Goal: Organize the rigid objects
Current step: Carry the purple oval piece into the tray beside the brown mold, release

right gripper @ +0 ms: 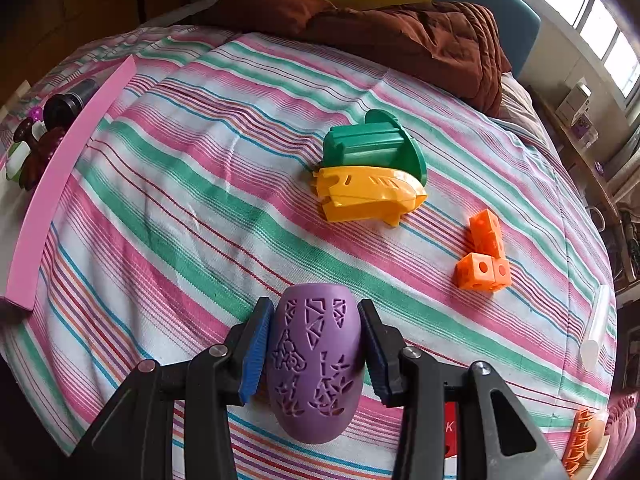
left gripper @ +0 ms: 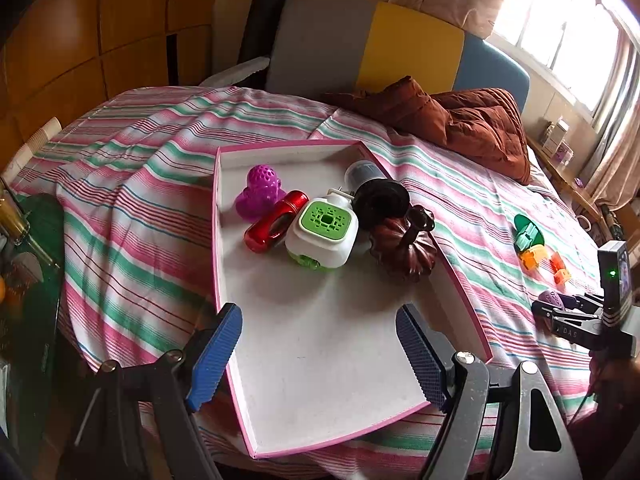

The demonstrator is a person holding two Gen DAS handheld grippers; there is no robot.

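A bed covered in a pink, green and white striped sheet (right gripper: 192,184) fills both views.

Left wrist view: the left gripper (left gripper: 320,344) sits at the bottom centre, its two blue-padded fingers (left gripper: 216,356) spread wide apart and holding nothing, hanging over the near end of a shallow white tray with a pink rim (left gripper: 320,360). Clustered in the upper half of the tray are a magenta perforated toy (left gripper: 261,192), a red metallic cylinder (left gripper: 276,221) lying on its side just beside it, a white and green plug-in device (left gripper: 322,236), a dark cylinder with a wide black collar (left gripper: 374,188), and a dark brown pumpkin-shaped ornament (left gripper: 404,248) against the tray's right wall. A brown quilt (left gripper: 460,120) lies bunched at the upper right. The right gripper (left gripper: 560,314) appears at the far right edge.

Right wrist view: the right gripper (right gripper: 316,354) at bottom centre is clamped on a purple egg-shaped shell with cut-out patterns (right gripper: 314,364), one blue pad touching each side. On the sheet beyond, right of centre, a green plastic piece (right gripper: 372,146) rests touching a yellow plastic piece (right gripper: 368,194). Orange connected cubes (right gripper: 484,256) lie apart, further right. The tray's pink edge (right gripper: 64,184) runs along the left side.
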